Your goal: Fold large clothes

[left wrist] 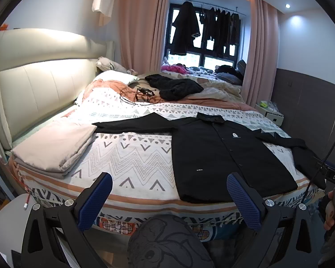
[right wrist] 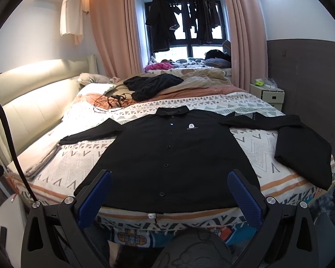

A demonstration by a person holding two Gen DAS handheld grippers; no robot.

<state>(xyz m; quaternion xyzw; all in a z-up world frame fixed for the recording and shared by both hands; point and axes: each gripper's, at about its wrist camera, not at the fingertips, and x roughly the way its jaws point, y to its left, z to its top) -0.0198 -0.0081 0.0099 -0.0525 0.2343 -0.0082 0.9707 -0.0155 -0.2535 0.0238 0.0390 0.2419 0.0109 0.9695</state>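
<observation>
A large black button-up shirt (right wrist: 174, 154) lies flat, front up, on the patterned bedspread (right wrist: 252, 143), collar away from me, both sleeves spread out. It also shows in the left wrist view (left wrist: 223, 156), right of centre. My left gripper (left wrist: 169, 192) is open and empty, held before the bed's near edge, left of the shirt's hem. My right gripper (right wrist: 169, 192) is open and empty, just short of the shirt's hem, its blue pads (right wrist: 245, 198) spread about as wide as the hem.
A folded beige sheet (left wrist: 53, 147) lies on the bed's left side. A folded black garment (right wrist: 306, 156) lies at the right edge. A black knit heap (left wrist: 174, 86) and cables (left wrist: 143, 96) lie farther back. A white nightstand (right wrist: 268, 93) stands at the right. A padded headboard (left wrist: 33, 89) is at the left.
</observation>
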